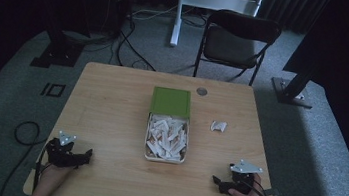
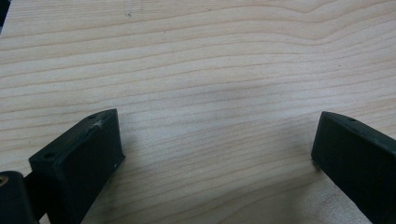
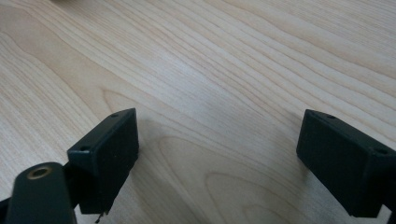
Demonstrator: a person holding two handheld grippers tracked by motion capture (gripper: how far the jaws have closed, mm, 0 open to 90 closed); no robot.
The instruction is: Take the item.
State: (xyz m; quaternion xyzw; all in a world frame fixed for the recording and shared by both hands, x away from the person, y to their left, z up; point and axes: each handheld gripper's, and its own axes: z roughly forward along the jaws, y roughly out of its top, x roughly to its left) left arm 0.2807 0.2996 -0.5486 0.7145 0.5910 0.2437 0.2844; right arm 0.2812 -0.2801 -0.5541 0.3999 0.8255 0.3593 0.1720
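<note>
Both tongs, left and right, rest released on the tabletop; the box lies ahead between them, its long axis running away from the person.

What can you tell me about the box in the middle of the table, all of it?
The box is a small, pale, shallow rectangular tray standing flat near the middle of the wooden table. It is open: its green lid lies at the far end, touching or hinged there; which, I cannot tell. Inside is a loose heap of white packets with faint orange marks. Neither gripper touches it.
</note>
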